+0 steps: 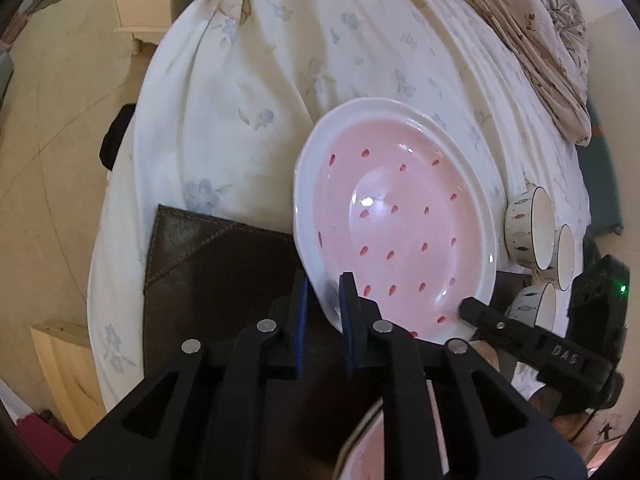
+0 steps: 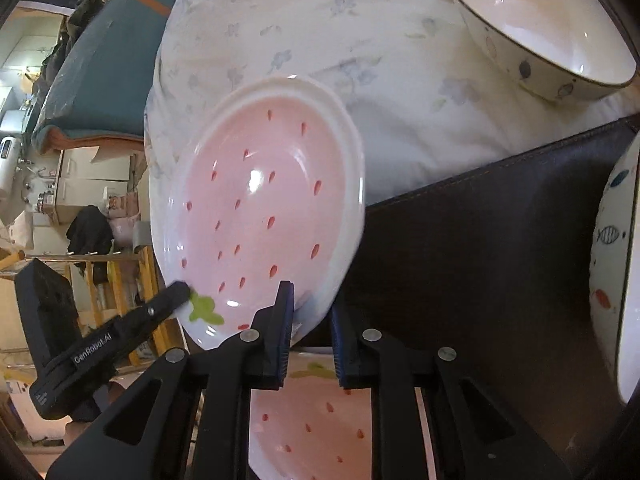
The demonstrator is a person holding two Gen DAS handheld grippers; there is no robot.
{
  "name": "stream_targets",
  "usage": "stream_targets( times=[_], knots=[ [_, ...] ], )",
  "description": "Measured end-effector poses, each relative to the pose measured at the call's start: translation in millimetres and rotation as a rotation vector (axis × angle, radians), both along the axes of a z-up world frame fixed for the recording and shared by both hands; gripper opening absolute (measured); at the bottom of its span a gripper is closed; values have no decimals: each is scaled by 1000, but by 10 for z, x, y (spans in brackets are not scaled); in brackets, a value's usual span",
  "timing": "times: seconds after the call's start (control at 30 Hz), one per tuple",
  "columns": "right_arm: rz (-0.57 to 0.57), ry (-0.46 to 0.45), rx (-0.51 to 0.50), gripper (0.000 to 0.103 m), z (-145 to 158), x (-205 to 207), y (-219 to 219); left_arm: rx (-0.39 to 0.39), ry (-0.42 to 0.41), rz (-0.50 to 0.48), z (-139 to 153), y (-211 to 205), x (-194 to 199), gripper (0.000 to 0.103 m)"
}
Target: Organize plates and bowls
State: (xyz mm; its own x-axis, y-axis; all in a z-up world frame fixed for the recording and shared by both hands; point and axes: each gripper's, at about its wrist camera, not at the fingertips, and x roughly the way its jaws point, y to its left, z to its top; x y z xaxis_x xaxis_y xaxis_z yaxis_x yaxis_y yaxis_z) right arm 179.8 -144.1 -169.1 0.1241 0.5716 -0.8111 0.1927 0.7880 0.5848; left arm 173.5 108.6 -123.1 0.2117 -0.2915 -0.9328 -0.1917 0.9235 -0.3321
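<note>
You've got both claws, left (image 1: 325, 300) and right (image 2: 310, 312), pinching the pink plate (image 1: 396, 220) rim, lifted mid-frame. Next: lower it onto the second pink plate (image 2: 316, 412) at bottom centre, level.

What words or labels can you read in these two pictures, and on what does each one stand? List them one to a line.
"DAS": raised letters on the right gripper, seen from the left wrist.
"GenRobot.AI": small label on the left gripper, seen from the right wrist.
The pink plate and the bowls bear only pictures, no words.

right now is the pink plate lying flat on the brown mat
No, the pink plate is tilted up off the brown mat, its rim clamped in both claws.
</note>
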Motion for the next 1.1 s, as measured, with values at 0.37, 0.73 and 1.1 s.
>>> stream_targets(
  times=[0.37,0.73,1.1],
  knots=[
    [-54,-15,-49,23,89,171,-225,17,-10,53,-16,175,214,16],
    [-36,-10,-54,23,-64,349,-131,16,13,31,-208,61,507,17],
    [29,-36,-96,31,-14,357,-29,9,-33,9,-71,-39,489,17]
  ],
)
